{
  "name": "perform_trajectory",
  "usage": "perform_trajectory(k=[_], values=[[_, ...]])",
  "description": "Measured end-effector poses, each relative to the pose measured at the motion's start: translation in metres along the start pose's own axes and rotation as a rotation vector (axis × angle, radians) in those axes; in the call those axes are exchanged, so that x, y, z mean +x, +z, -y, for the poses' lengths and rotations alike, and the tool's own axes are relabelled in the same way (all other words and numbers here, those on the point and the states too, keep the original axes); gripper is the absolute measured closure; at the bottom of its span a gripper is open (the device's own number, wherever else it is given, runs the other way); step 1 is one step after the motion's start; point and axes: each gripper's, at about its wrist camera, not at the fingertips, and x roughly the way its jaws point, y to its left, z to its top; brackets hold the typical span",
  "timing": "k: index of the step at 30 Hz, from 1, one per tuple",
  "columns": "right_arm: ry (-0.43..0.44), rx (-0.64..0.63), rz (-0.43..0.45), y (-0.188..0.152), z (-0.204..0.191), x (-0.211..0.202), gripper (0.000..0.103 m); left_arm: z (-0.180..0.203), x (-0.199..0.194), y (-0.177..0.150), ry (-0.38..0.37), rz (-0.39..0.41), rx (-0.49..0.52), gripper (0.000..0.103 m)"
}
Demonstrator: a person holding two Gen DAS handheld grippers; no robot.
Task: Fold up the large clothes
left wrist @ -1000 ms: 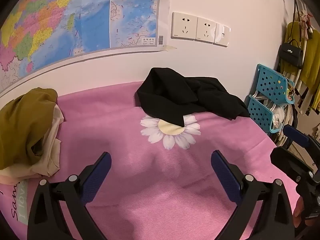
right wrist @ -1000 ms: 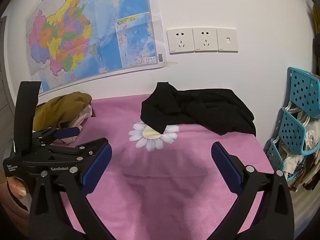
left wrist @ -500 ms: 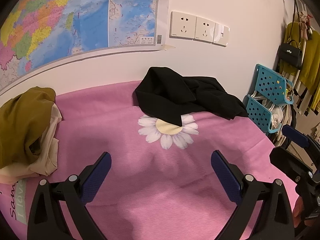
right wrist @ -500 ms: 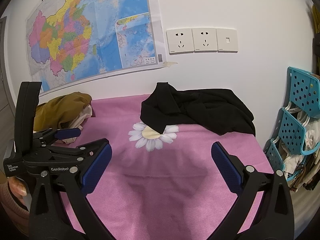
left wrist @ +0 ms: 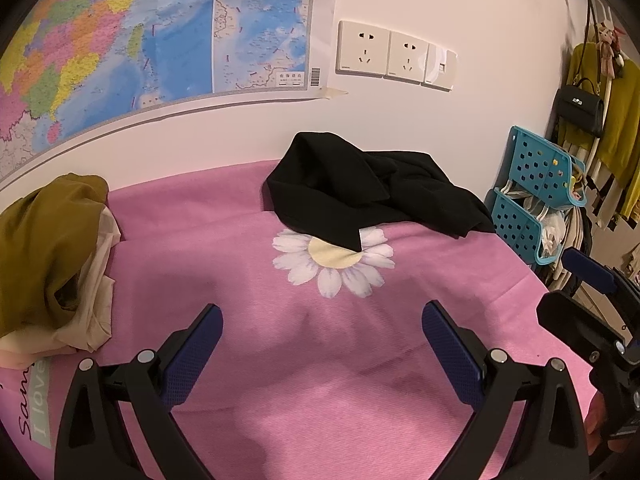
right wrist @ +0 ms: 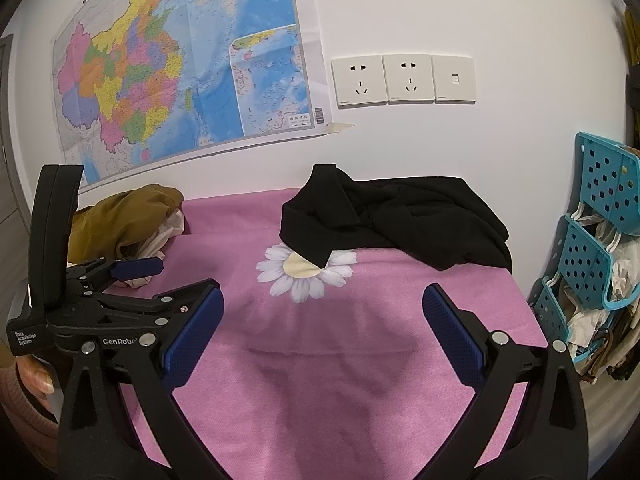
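The left gripper [left wrist: 320,322] stands wide, its two blue-padded fingers [left wrist: 192,356] well apart and holding nothing, above the near part of the pink woven cloth with a white daisy print [left wrist: 280,360] that covers the work surface. The right gripper [right wrist: 322,320] is likewise spread wide and empty, over the same near stretch of pink cloth and just to the right of the left one, whose black frame shows at the left edge of the right wrist view.

Beyond both, at the far side against the white wall, lies the crumpled black garment [left wrist: 372,192], one corner overlapping the daisy [left wrist: 334,258]. At the far left sits a bunched pile of olive-brown and cream clothes [left wrist: 48,248]. To the right of the surface stand turquoise perforated plastic baskets [left wrist: 532,200].

As a judgement, nothing is yet folded or even spread: this is the reach for a garment. The next move calls for carrying both grippers forward to the black garment, pinching two separate edges, drawing it toward the near open area and laying it flat before any fold. Which edges are shoulders or hem cannot be told from the heap.
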Motion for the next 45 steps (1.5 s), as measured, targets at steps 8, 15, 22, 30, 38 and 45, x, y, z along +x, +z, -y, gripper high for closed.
perform_trajectory(k=[8,15,22,30,38,45], values=[[0.002,0.002,0.0,-0.0003,0.0011,0.0002,0.005,0.0026,0.0011,-0.0002,-0.001,0.002,0.004,0.007],[0.002,-0.001,-0.001,0.0008,0.0013,0.0006,0.005,0.0037,0.0005,-0.0002,-0.001,0.003,0.004,0.007],[0.005,-0.001,0.0,0.001,0.0016,0.0004,0.005,0.004,-0.0005,0.0005,-0.004,0.003,0.006,0.007],[0.003,0.0,-0.004,0.0014,0.0017,0.0014,0.005,0.0042,-0.0003,0.0012,-0.008,0.001,0.004,0.007],[0.005,-0.002,-0.01,0.0019,0.0029,0.004,0.005,0.0055,0.004,0.0025,-0.008,-0.009,0.001,0.007],[0.003,-0.015,-0.016,0.0026,0.0041,0.0081,0.005,0.0053,0.0082,0.0021,-0.008,-0.016,-0.002,0.007]])
